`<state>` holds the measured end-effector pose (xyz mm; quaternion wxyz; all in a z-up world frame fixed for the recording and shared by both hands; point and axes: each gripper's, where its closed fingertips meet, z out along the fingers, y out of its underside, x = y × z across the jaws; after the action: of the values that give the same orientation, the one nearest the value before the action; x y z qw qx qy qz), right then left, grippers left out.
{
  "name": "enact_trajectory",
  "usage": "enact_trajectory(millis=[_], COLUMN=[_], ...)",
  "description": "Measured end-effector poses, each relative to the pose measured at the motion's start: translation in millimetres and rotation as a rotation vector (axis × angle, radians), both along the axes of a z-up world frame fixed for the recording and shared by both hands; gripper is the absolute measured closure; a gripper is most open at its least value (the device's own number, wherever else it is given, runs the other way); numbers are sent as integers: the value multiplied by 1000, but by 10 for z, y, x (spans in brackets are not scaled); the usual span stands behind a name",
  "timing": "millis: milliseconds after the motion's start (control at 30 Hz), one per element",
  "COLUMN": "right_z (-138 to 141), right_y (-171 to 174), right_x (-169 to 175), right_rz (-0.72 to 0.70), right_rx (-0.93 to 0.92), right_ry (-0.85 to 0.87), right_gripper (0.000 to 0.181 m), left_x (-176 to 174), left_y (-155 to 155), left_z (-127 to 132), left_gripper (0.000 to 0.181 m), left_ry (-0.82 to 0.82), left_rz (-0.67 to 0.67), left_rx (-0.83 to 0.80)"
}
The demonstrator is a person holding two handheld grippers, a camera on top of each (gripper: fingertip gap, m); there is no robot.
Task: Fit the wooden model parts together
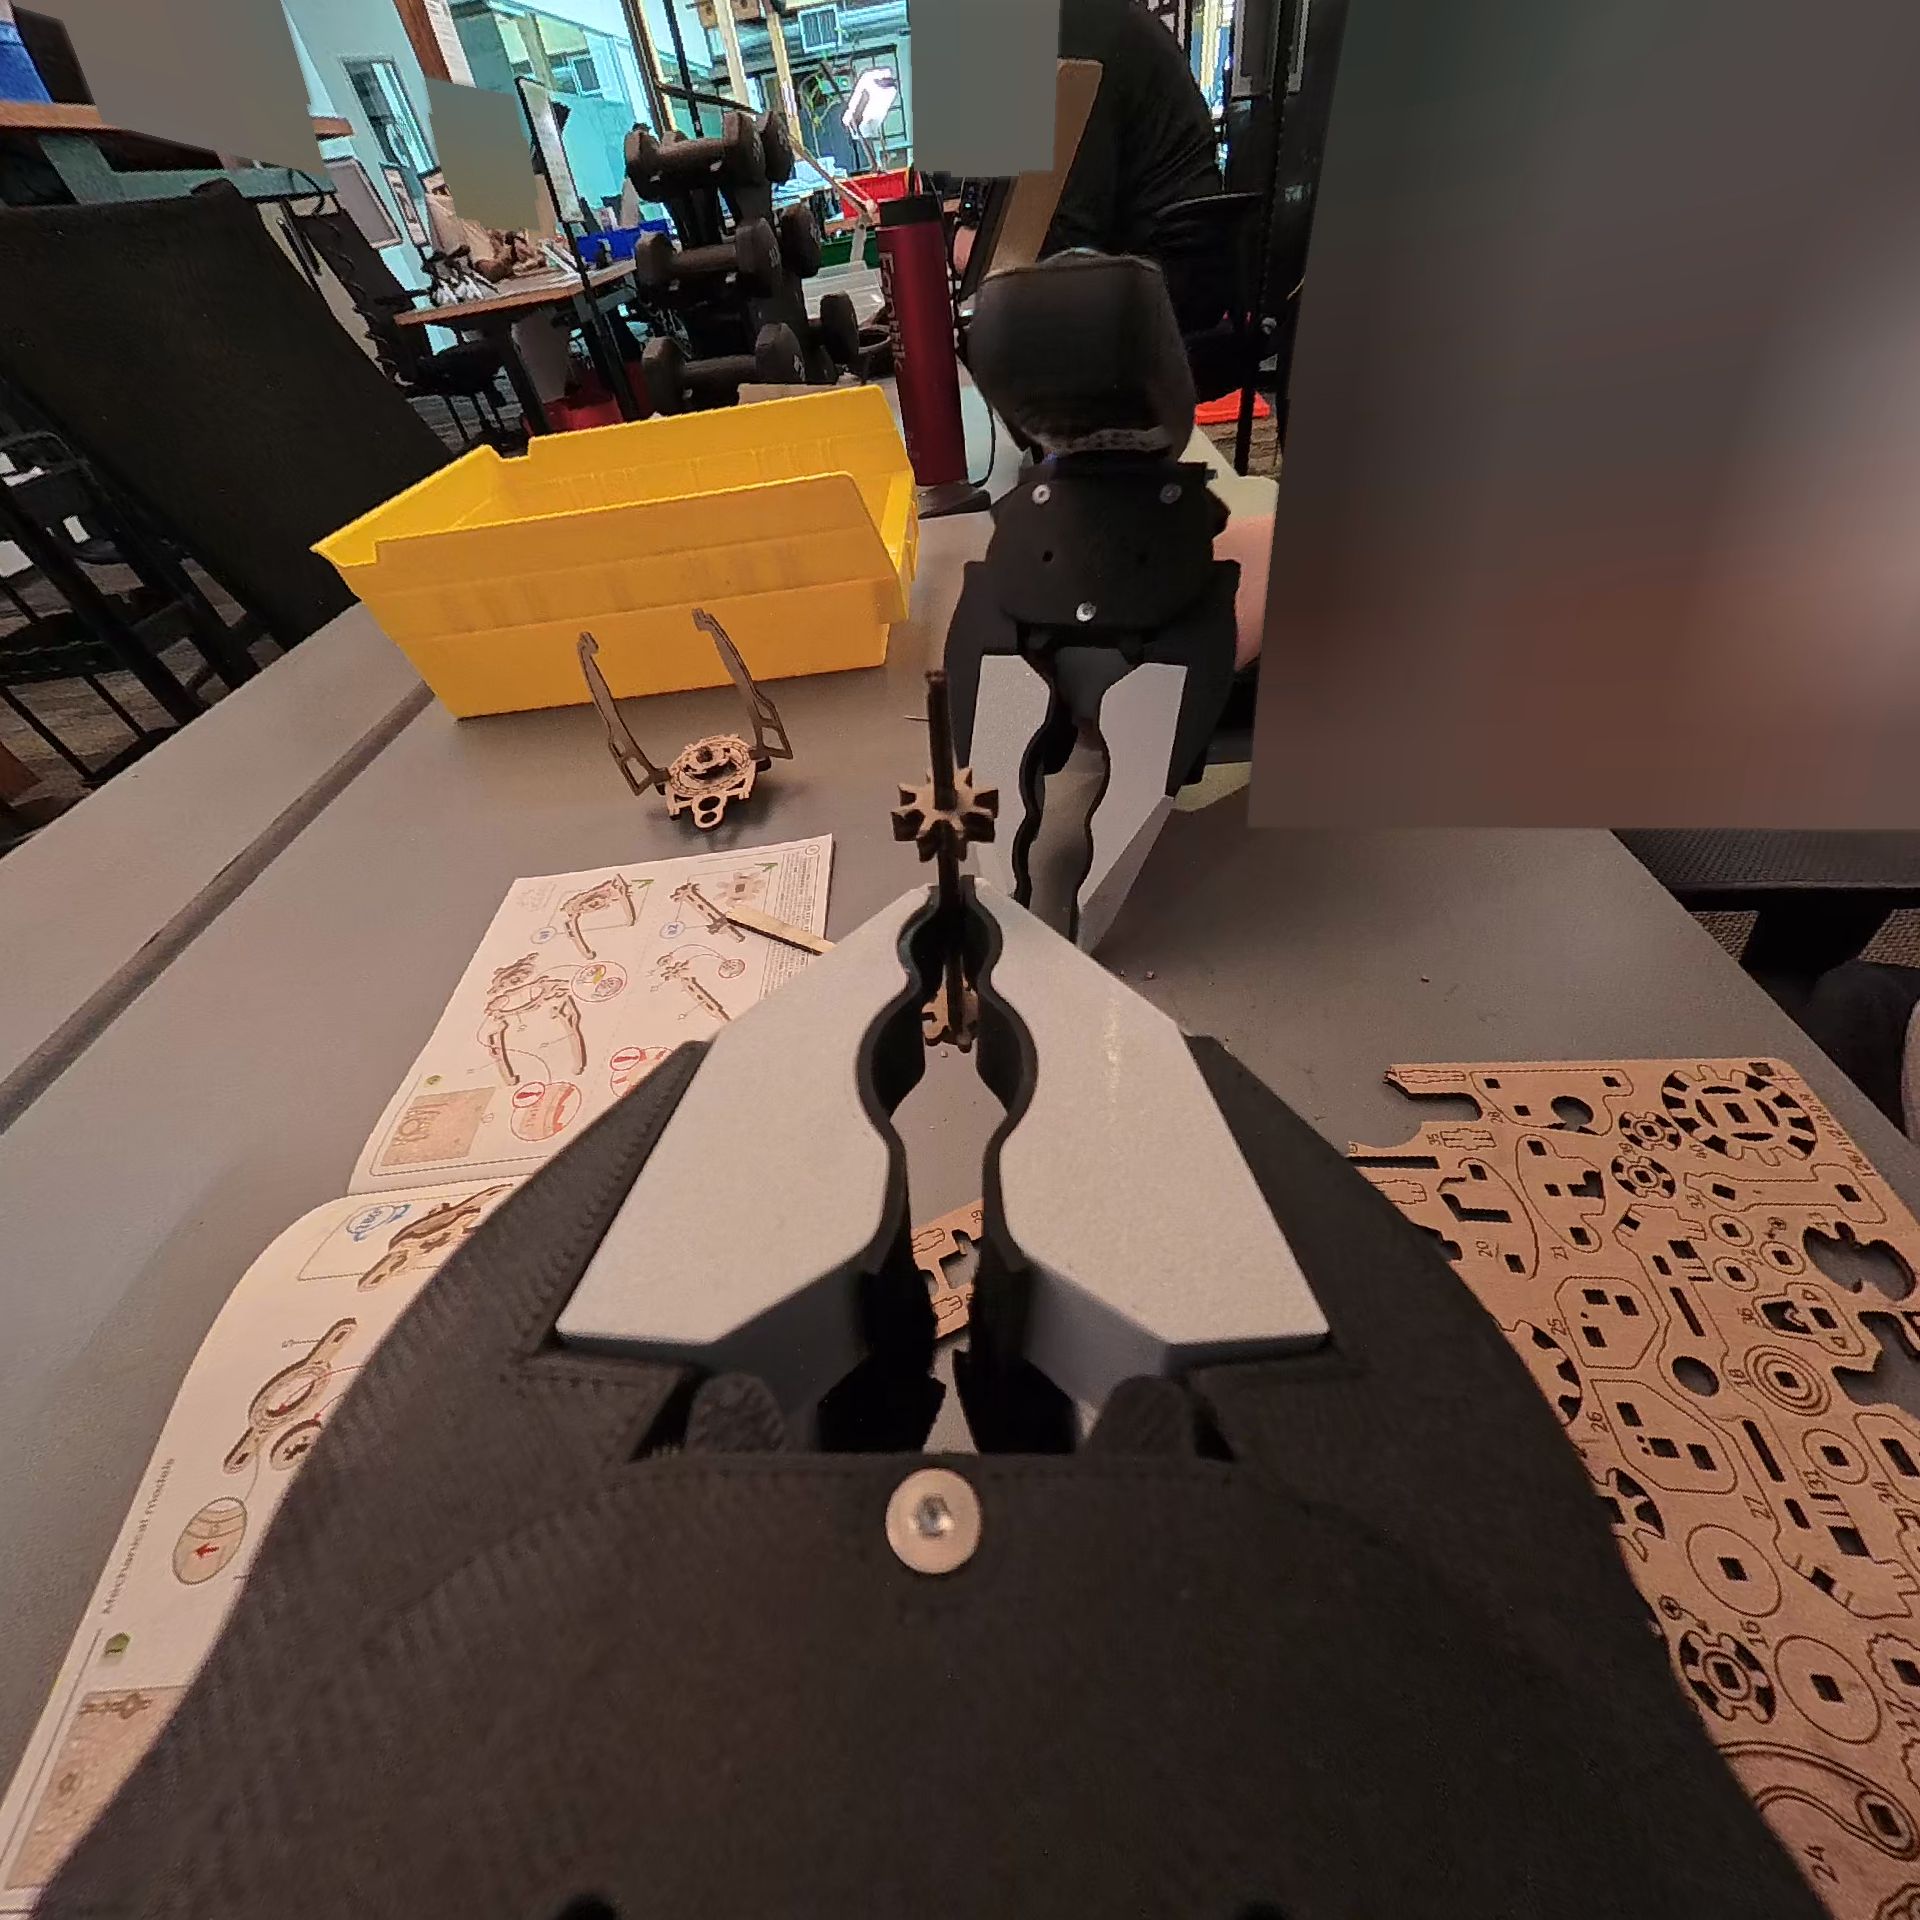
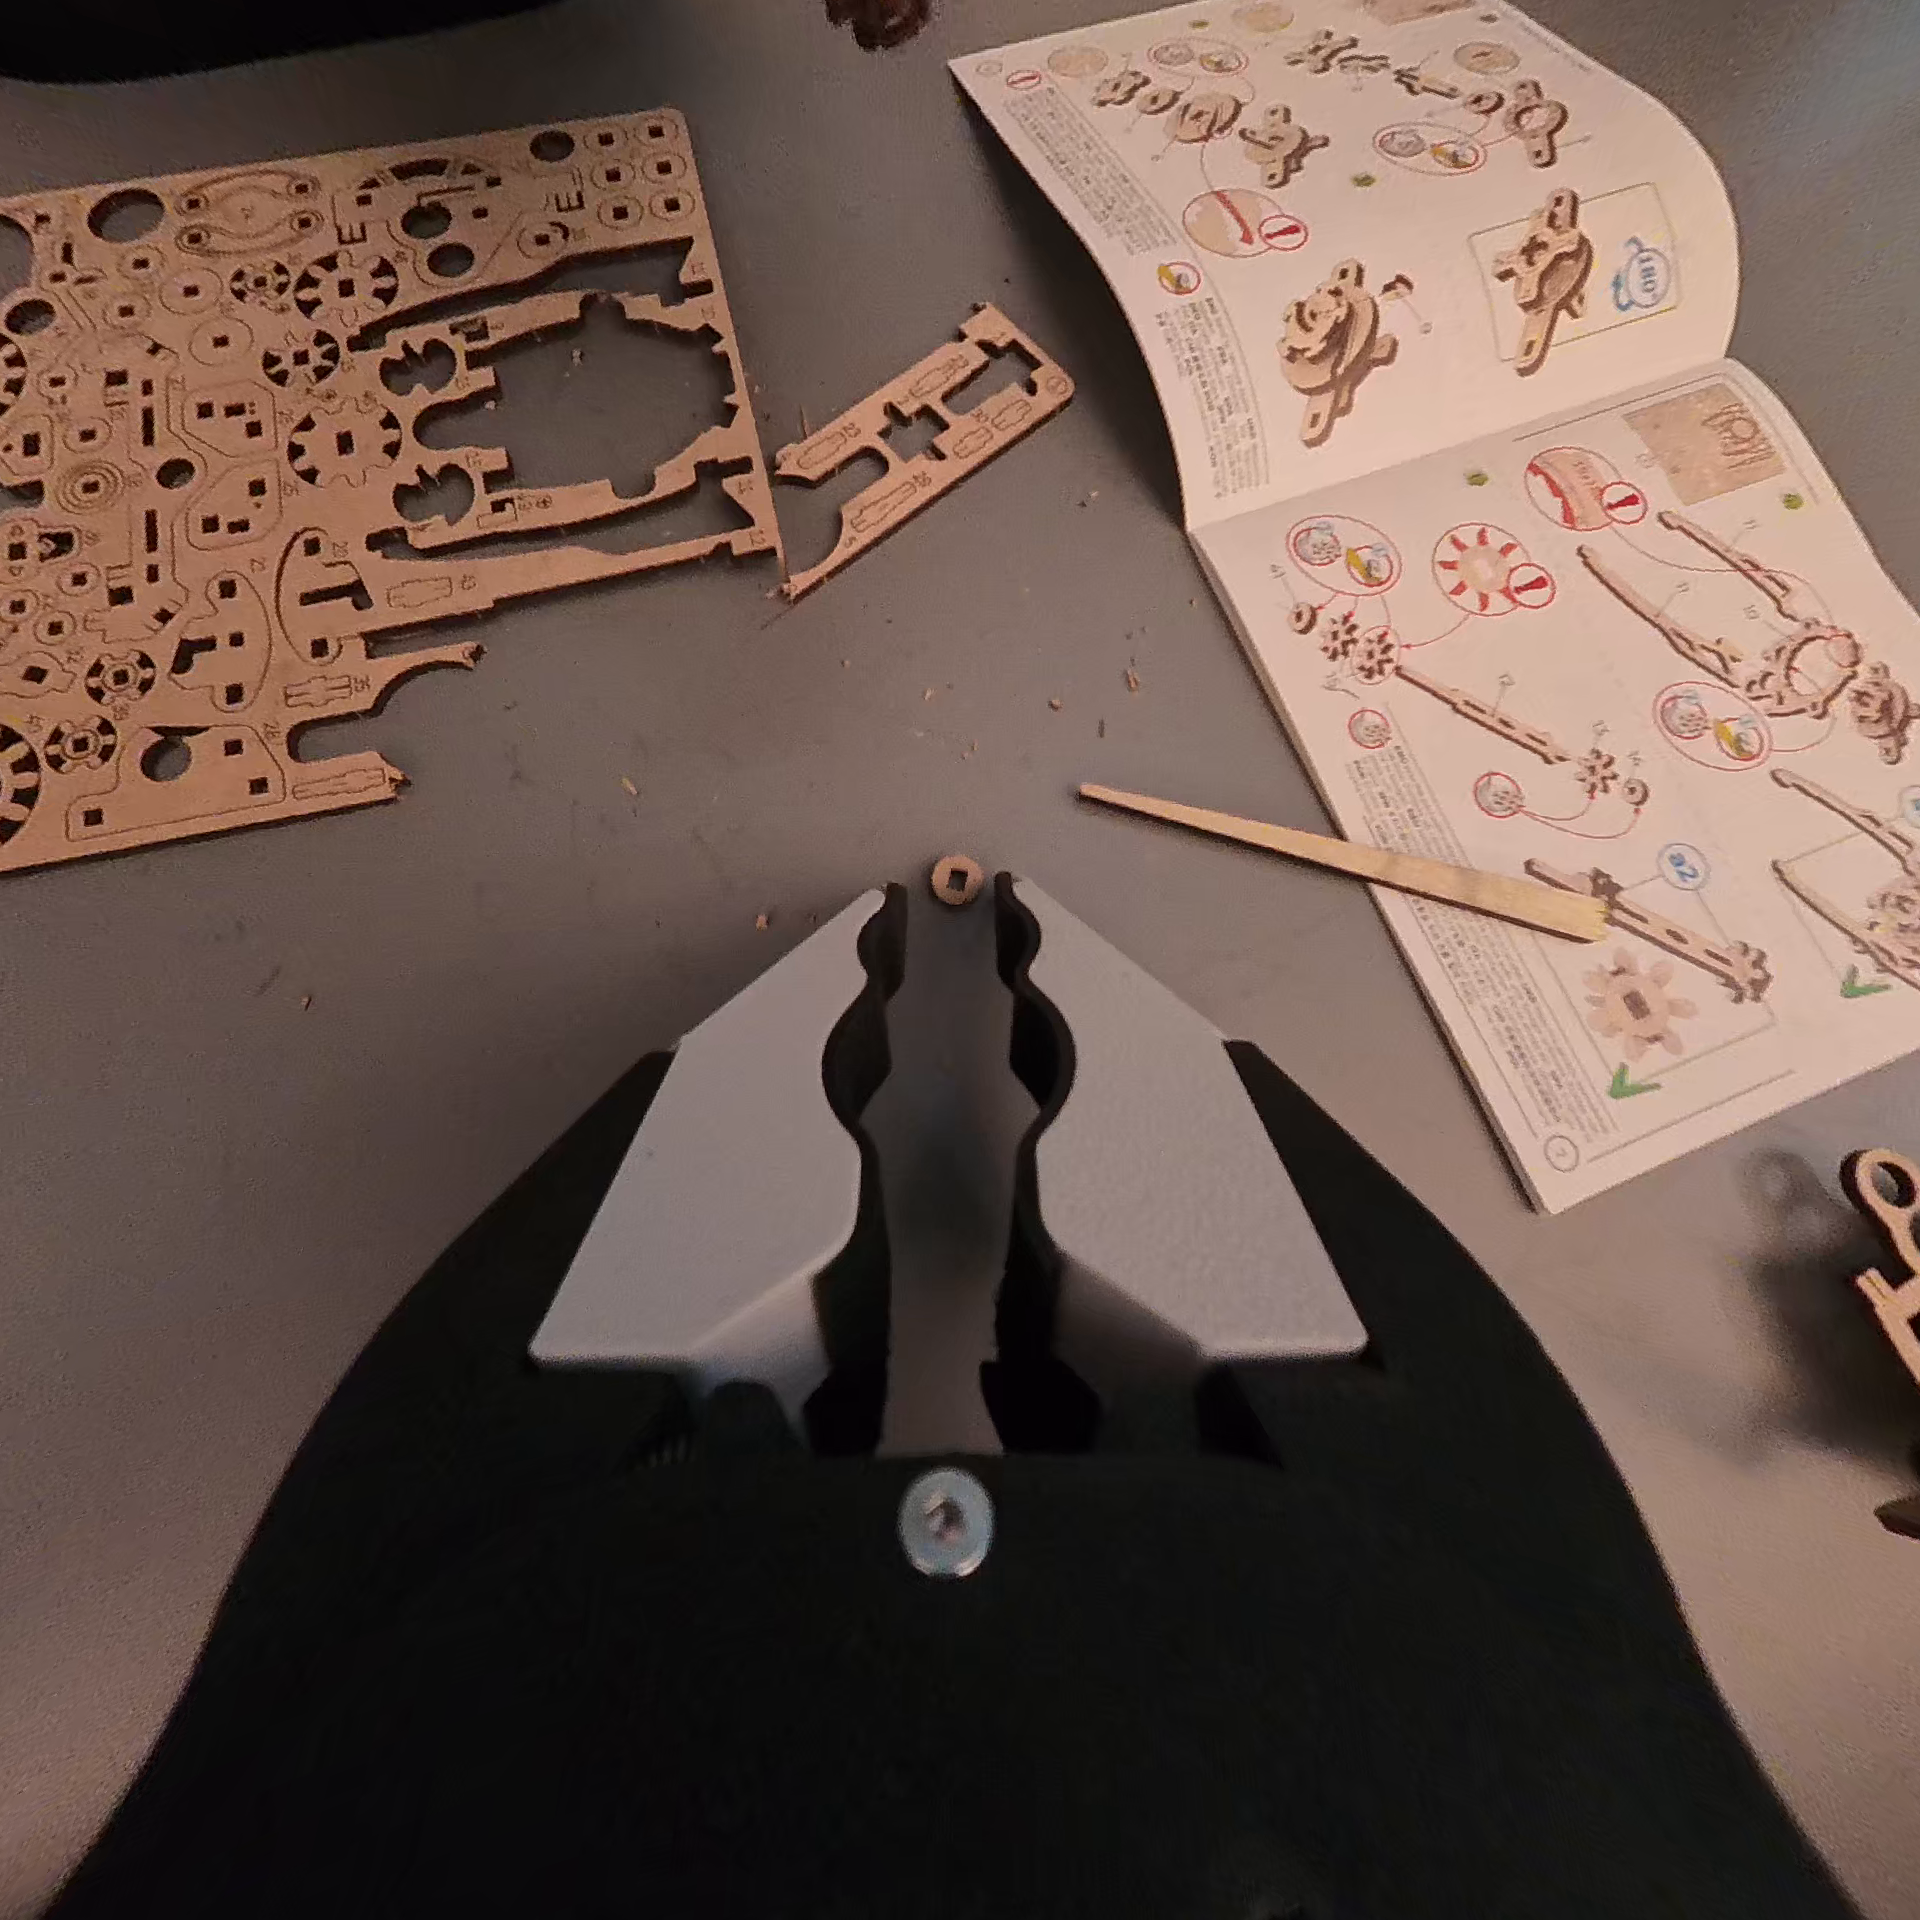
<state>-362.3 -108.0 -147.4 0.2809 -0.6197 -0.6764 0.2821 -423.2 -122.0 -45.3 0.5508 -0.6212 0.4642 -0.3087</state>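
We've got the axle [image 1: 940,790] with its gear [image 1: 943,814] pinched upright in the left gripper [image 1: 952,899]. Right gripper [image 2: 948,883] is spread, tips just either side of the tiny washer [image 2: 952,878] lying flat on the table [image 2: 623,727]. That washer's feather-light thin ply, probably snaps or flicks away easily, so we'd pinch it gently across the outer edge, not the hole

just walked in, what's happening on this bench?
Wooden kit assembly. The left tool is shut on a thin wooden axle with a small gear on it, held upright. The right tool is open, tips down on the grey table either side of a tiny wooden ring, not yet gripped. Parts sheet and instruction booklet lie alongside.
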Motion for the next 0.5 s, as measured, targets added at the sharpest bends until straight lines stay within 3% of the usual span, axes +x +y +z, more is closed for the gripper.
enact_trajectory(millis=[200,367,500], right_z=[-10,-6,145], right_y=[25,-24,-90], right_x=[-16,-28,-99], right_rz=[11,51,147], right_rx=[-59,-43,301], right_ry=[3,5,56], right_gripper=[163,172,173], left_x=[-2,-5,12], left_y=[0,3,5], left_z=[5,1,-40], left_gripper=[181,181,181], left_ry=[2,12,64], left_rz=[2,8,21], left_rx=[4,14,63])
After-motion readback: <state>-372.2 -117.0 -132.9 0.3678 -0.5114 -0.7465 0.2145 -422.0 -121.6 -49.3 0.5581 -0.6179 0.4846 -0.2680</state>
